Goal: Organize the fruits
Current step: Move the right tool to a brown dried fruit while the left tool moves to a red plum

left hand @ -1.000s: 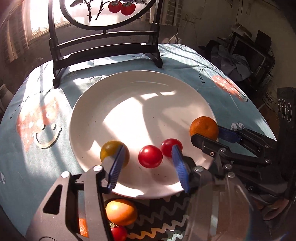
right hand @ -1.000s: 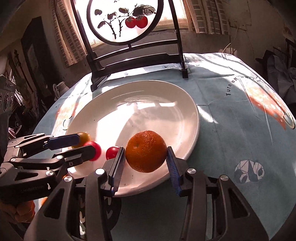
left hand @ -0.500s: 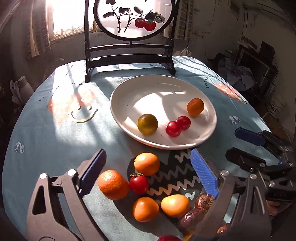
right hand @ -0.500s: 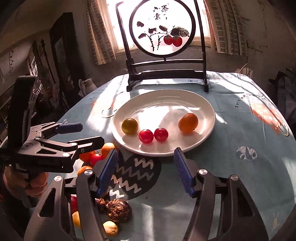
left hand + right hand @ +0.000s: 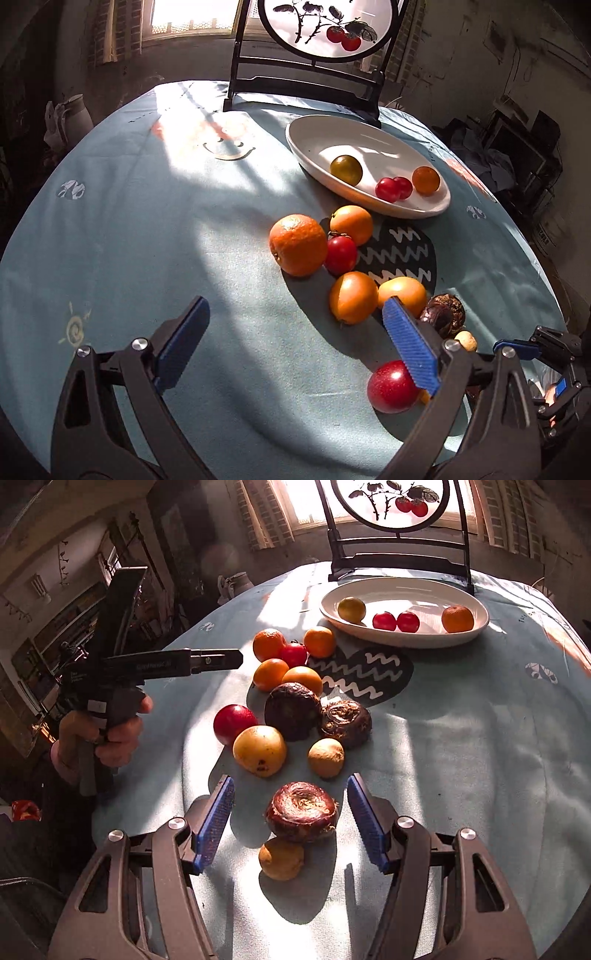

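Observation:
A white plate [image 5: 310, 147] [image 5: 476, 627] at the far side of the table holds a green-yellow tomato [image 5: 346, 169], two small red tomatoes [image 5: 393, 189] and a small orange [image 5: 426, 180]. Loose fruit lies nearer: a big orange [image 5: 297, 245], a red tomato [image 5: 340, 254], orange-yellow fruits [image 5: 352, 297], dark brown fruits [image 5: 293, 710]. My left gripper [image 5: 295, 343] is open and empty over bare cloth, left of the pile. My right gripper [image 5: 290, 823] is open around a dark brown fruit [image 5: 301, 811], not touching it. A yellow fruit [image 5: 280, 858] lies just below.
A black-framed round screen painted with red fruit [image 5: 397, 502] stands behind the plate. The round table has a light blue cloth [image 5: 147, 229] with a dark wavy patch [image 5: 365, 672]. Its edge is close on all sides. A red apple-like fruit [image 5: 391, 386] lies by my left gripper's right finger.
Both grippers have pulled back from the plate towards the near side of the table. The right one let go of the small orange, which now lies on the plate.

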Action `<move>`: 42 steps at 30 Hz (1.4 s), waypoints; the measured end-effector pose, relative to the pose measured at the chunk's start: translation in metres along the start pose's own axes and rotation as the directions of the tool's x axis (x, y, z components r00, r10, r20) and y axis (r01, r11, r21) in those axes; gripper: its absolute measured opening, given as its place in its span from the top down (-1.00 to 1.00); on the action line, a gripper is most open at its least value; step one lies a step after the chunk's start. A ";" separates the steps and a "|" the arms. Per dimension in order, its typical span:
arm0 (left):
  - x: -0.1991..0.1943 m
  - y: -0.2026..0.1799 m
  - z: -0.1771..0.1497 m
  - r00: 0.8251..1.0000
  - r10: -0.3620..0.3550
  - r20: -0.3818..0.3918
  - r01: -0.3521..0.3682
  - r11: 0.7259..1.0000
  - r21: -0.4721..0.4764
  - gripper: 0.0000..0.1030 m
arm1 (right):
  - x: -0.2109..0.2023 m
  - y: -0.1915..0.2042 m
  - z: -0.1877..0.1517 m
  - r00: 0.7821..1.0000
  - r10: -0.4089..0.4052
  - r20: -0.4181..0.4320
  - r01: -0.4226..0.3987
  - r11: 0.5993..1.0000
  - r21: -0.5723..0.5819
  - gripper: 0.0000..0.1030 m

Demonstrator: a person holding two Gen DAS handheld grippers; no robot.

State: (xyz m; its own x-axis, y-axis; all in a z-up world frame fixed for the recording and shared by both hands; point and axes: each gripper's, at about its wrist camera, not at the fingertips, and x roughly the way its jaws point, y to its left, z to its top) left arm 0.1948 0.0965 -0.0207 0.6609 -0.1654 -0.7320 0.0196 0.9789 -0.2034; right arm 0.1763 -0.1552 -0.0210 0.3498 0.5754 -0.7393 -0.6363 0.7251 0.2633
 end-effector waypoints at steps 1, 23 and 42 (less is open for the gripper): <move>-0.001 0.000 -0.001 1.000 -0.003 0.003 0.003 1.000 0.000 -0.87 | 0.004 0.001 -0.002 1.000 -0.021 -0.020 0.021 1.000 0.005 -0.24; -0.007 -0.007 -0.013 0.999 -0.052 -0.006 0.052 0.996 0.078 -0.87 | -0.002 -0.033 -0.007 0.998 0.051 0.031 -0.056 0.981 0.186 0.17; -0.008 -0.045 -0.047 0.975 -0.190 -0.112 0.215 0.929 0.302 -0.13 | -0.010 -0.042 -0.009 0.997 0.048 0.060 -0.061 0.970 0.234 0.17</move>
State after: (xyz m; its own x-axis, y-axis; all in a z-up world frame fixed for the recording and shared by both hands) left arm 0.1532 0.0483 -0.0363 0.5568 -0.3605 -0.7483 0.3868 0.9098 -0.1505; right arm 0.1940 -0.1948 -0.0304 0.3594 0.6314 -0.6872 -0.4781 0.7569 0.4454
